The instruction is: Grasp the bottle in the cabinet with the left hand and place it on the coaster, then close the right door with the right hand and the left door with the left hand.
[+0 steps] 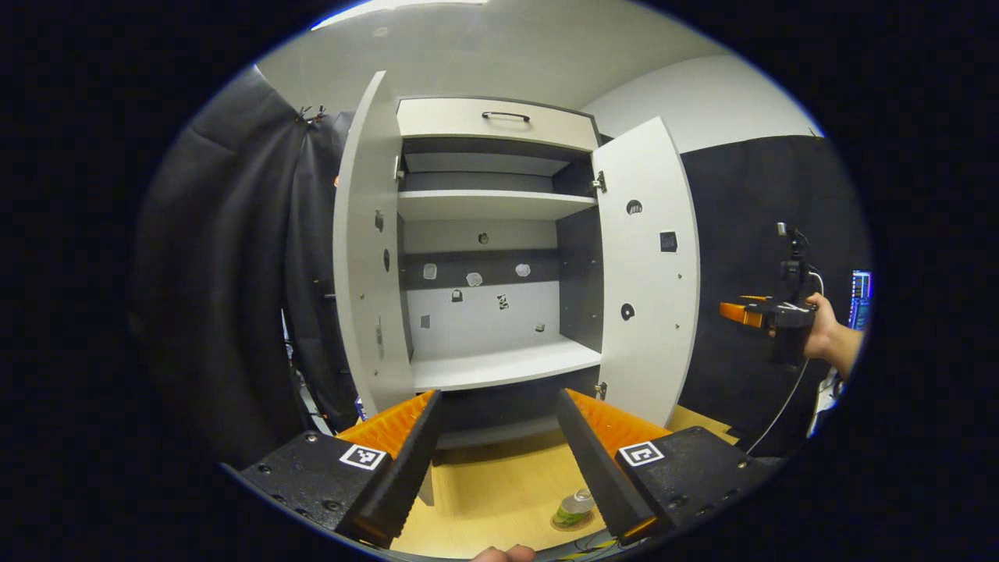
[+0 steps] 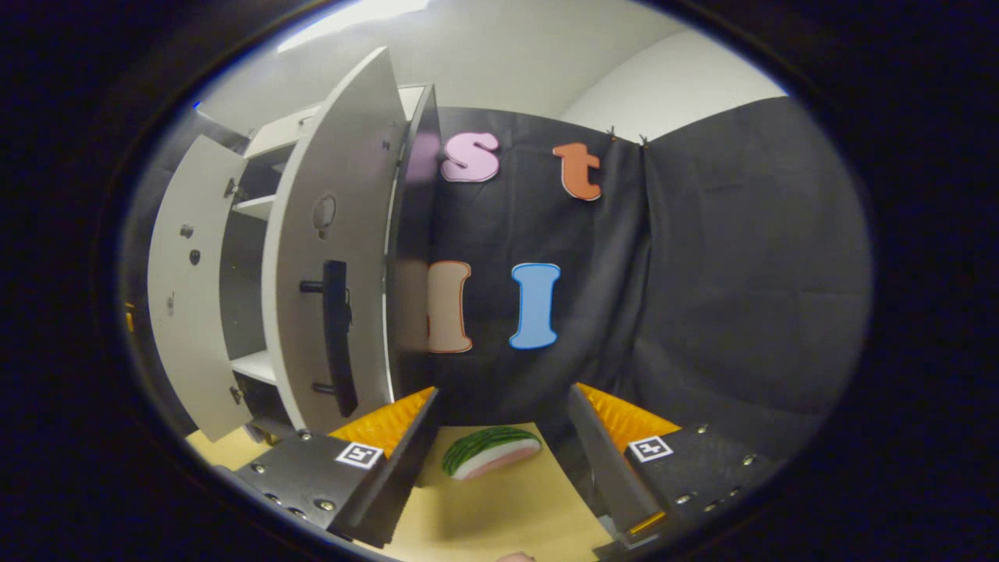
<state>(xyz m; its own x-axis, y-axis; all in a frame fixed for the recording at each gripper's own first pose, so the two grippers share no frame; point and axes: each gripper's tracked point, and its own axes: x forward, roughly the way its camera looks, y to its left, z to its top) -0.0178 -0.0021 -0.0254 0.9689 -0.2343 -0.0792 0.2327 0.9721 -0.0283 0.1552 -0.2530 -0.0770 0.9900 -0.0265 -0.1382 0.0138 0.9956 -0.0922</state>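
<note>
Both grippers, left (image 1: 495, 460) and right (image 2: 499, 460), are hanging apart; bottle (image 1: 575, 506) is standing on the coaster (image 1: 563, 521); cabinet (image 1: 484, 257) doors are gaping.

Not much readable text here, honestly. My left gripper (image 1: 497, 460) has a small square black-and-white marker on each finger block, and my right gripper (image 2: 503, 468) carries the same kind of pair, but they're coded patterns, not words. Tiny square stickers sit on the cabinet's back panel (image 1: 480, 316) and on the right door (image 1: 646, 265), too small to read. The bottle (image 1: 575, 507) label is blurred.
</note>
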